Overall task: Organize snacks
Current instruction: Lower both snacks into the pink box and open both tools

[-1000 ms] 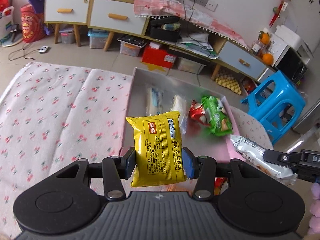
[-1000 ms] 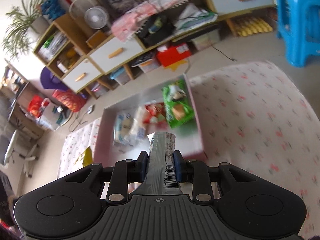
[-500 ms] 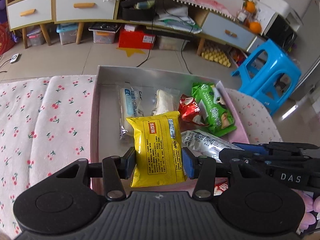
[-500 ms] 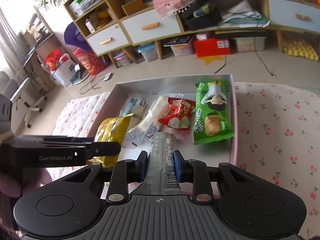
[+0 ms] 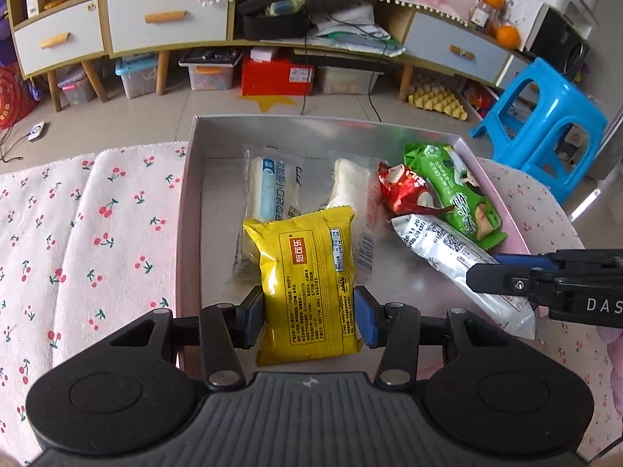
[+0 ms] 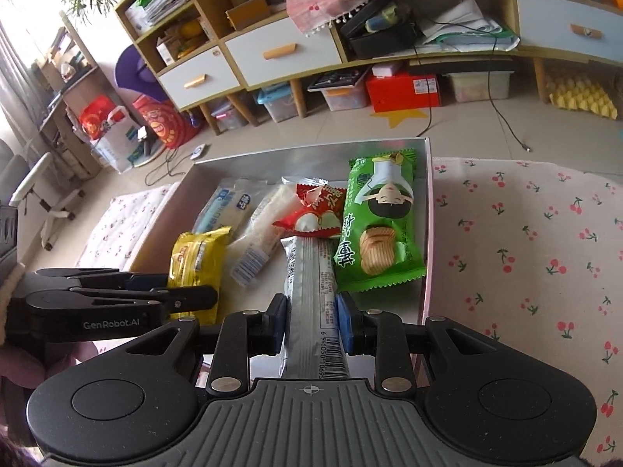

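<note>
My left gripper is shut on a yellow snack packet held over the near left part of the silver box. My right gripper is shut on a long silver snack packet, its far end over the box floor. The right gripper also shows in the left wrist view, the left one in the right wrist view. Inside the box lie a green packet, a red packet and two clear white packets.
The box sits on a pink cherry-print cloth that spreads left and right of it. Beyond are the tiled floor, a low cabinet with drawers and a blue plastic stool.
Both grippers have moved forward over the box with their packets. The silver packet's end has come down next to the red and green packets.
</note>
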A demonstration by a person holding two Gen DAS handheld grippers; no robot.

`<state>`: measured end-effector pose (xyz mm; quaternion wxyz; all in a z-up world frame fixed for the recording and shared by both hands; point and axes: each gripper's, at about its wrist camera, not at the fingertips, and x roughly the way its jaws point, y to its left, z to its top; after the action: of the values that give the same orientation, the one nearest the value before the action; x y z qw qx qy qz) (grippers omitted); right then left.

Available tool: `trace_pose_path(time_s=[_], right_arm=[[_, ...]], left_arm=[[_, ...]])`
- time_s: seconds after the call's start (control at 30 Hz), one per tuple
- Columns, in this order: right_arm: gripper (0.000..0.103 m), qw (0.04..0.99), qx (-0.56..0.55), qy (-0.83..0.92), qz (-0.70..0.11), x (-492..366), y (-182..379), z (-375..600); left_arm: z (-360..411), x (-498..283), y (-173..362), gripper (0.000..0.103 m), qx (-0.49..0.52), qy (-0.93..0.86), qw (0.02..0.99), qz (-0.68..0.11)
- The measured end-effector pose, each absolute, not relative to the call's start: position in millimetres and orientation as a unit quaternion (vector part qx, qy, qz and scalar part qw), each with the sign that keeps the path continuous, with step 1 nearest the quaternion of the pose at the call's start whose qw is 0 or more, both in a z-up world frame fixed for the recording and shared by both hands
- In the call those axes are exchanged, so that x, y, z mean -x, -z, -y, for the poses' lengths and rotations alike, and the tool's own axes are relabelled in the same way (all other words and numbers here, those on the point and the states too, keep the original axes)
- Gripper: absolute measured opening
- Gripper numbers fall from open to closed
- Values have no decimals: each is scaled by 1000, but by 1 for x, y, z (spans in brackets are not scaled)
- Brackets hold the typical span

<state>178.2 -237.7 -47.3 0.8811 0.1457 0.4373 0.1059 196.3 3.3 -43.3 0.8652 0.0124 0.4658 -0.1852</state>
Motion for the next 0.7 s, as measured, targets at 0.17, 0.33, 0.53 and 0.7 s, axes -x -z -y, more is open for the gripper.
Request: trace_pose_path(time_s=[0.17,0.33,0.53,0.7], right_arm=[[27,886,-119,-99,-438,-179,46,229],[27,891,-88,-91,-436,-179,45,218],[30,892,-82,-81,-437,-177,43,213],[38,892,-78,-85,-437,-173,33,208]], left_arm=[[1,-196,43,45,-33,157,875,-457],[1,-196,42,45,-42,141,880,-451],[1,-194,42,48,-32,137,881,-451],[1,-191,40,61,-1,151,877,-457]])
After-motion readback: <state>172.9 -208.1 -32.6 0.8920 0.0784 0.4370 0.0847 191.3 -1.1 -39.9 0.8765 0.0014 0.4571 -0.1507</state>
